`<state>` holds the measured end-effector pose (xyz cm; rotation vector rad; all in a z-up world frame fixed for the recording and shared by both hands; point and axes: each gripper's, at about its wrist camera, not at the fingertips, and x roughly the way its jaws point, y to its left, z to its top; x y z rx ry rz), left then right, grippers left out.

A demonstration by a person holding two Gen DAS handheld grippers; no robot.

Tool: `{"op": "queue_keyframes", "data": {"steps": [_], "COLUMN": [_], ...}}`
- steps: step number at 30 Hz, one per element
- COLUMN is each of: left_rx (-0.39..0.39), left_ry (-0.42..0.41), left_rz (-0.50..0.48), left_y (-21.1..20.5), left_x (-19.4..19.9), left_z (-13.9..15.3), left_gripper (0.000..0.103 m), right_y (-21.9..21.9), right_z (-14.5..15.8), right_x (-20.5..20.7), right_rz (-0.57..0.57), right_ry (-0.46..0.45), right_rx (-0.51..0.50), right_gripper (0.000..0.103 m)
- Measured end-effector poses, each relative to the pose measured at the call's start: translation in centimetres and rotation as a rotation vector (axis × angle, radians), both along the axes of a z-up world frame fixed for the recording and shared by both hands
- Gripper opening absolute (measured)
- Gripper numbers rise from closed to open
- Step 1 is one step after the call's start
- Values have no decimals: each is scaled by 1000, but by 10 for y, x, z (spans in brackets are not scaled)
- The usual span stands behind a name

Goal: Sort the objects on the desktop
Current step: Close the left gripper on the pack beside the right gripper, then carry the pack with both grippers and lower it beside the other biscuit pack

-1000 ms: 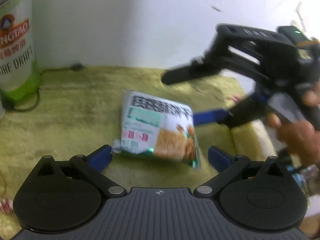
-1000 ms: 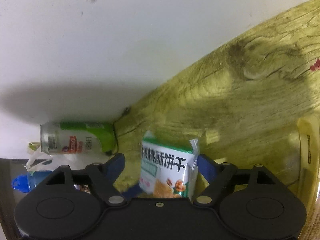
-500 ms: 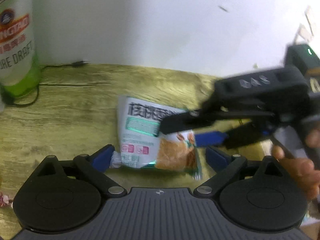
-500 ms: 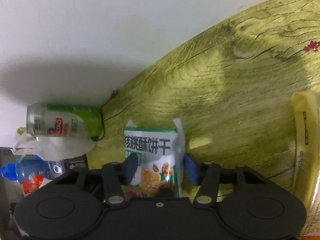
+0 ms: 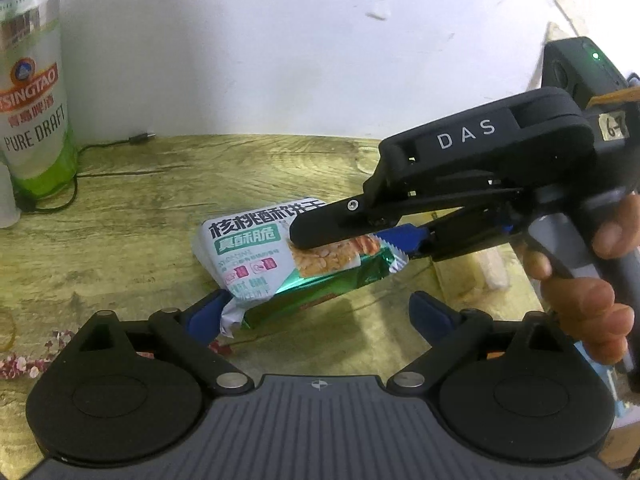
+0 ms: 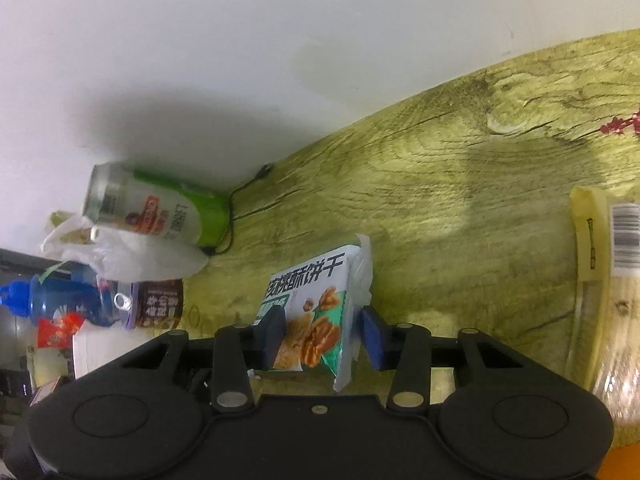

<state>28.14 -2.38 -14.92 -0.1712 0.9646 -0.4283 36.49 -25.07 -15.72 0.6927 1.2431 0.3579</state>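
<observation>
Since a second ago my right gripper [image 6: 320, 334] has just been closing and now pinches the biscuit packet [image 5: 288, 254], tilted up off the desk [image 5: 140, 216]. My left gripper [image 5: 316, 314] stays spread beside it. Next I carry it to its pile.

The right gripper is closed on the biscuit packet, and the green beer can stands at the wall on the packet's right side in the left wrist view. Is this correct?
Not quite. In the left wrist view the beer can stands by the wall on the left of the biscuit packet. The right gripper has just closed on it.
</observation>
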Motion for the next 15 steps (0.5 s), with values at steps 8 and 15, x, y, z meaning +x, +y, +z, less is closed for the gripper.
{"op": "queue_keyframes", "data": {"steps": [8,15], "left_rx": [16,34], "left_ry": [-43,-85], "left_rz": [-24,-41], "left_y": [-8,-10], "left_x": [-32,-65], "left_z": [25,53], "left_gripper": [96,96], "right_y": [-3,-3], "right_z": [21,47], "right_x": [-26,-55], "right_rz": [19,47], "right_ry": [-46,-89], "right_rx": [0,-1], "right_gripper": [41,41]}}
